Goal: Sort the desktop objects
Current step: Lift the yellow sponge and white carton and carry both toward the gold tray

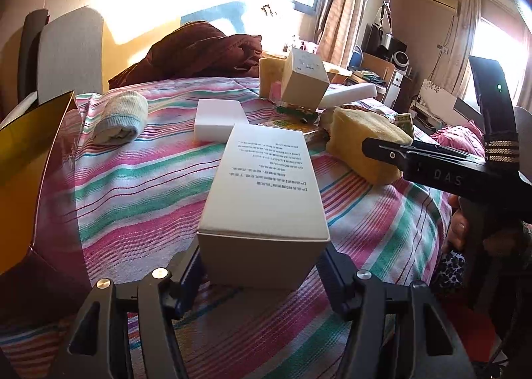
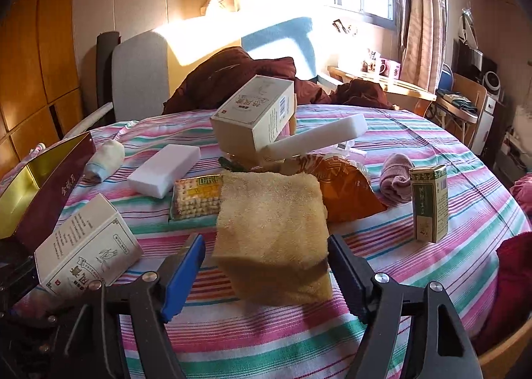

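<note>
— What was seen closest to the left wrist camera?

— Gripped between the fingers of the left gripper [image 1: 262, 266] was a white carton [image 1: 266, 186], printed text on its upper face, held lengthwise above the striped cloth [image 1: 133, 189]. The fingers were closed against both of its sides.

— And the right gripper?

— A yellow sponge [image 2: 271, 236] was seen between the blue-padded fingers of the right gripper [image 2: 266, 266]. The right finger appeared to be pressed to the sponge; a narrow gap was seen at the left finger, so whether a firm hold had been taken could not be told. In the left wrist view the same gripper [image 1: 375, 146] was laid against the sponge [image 1: 362, 143].

— Where were the other things placed?

— A white foam block [image 2: 164, 174] was lying flat on the cloth, beside a packet of crackers [image 2: 196, 196]. Behind the sponge, a cream box [image 2: 254, 113] was propped at a tilt on a heap, with a second foam block [image 2: 319, 138] leaning under it and an orange packet [image 2: 345, 189] below. A small green box [image 2: 429, 202] was stood upright to the right, near a rolled pink sock [image 2: 397, 181]. A rolled pale sock [image 2: 106, 159] was seen at the left, and a dark red box with a gold lining [image 2: 40, 189] lay open at the cloth's left edge
</note>
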Motion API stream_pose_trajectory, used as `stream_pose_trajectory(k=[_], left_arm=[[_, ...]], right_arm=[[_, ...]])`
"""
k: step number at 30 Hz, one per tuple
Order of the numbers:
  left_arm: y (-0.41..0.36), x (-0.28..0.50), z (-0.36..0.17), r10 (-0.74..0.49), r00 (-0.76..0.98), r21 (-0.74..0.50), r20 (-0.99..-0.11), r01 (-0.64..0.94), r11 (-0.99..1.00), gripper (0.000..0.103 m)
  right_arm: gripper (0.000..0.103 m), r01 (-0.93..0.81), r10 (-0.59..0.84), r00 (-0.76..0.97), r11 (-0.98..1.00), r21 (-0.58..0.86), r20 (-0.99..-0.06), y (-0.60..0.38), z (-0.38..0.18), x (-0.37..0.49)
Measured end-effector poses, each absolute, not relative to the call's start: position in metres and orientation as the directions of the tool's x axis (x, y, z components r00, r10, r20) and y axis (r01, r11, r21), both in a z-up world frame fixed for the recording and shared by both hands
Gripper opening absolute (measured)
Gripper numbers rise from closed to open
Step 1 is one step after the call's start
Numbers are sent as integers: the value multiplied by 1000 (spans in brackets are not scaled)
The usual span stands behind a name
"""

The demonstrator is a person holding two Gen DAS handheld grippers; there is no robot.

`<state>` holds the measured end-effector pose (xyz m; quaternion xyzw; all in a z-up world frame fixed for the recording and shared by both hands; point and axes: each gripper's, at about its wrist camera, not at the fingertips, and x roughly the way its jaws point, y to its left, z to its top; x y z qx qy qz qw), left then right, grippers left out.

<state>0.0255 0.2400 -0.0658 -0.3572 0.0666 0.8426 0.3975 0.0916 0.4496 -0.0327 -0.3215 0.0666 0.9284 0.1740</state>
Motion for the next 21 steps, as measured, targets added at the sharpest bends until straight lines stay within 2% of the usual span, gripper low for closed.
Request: stream_pose_trajectory(k=[6, 11, 14, 16, 21], left_arm=[[240, 22, -58, 608, -455, -156, -651, -704, -693, 63], [248, 20, -57, 594, -455, -133, -663, -710, -692, 63], [253, 19, -57, 584, -456, -116, -672, -713, -691, 63], [256, 18, -58, 576, -456, -106, -679, -715, -691, 60], [256, 18, -56, 570, -457, -104, -683, -711, -695, 51]], right_arm=[[81, -339, 255, -755, -940, 26, -604, 450, -34, 93], [80, -327, 278, -750, -945, -30, -601, 442, -40, 90], [75, -332, 295, -739, -942, -54, -606, 442, -45, 90], [65, -344, 310, -733, -937, -63, -606, 444, -47, 92], [63, -347, 286, -740, -938, -19, -608, 449, -47, 98]])
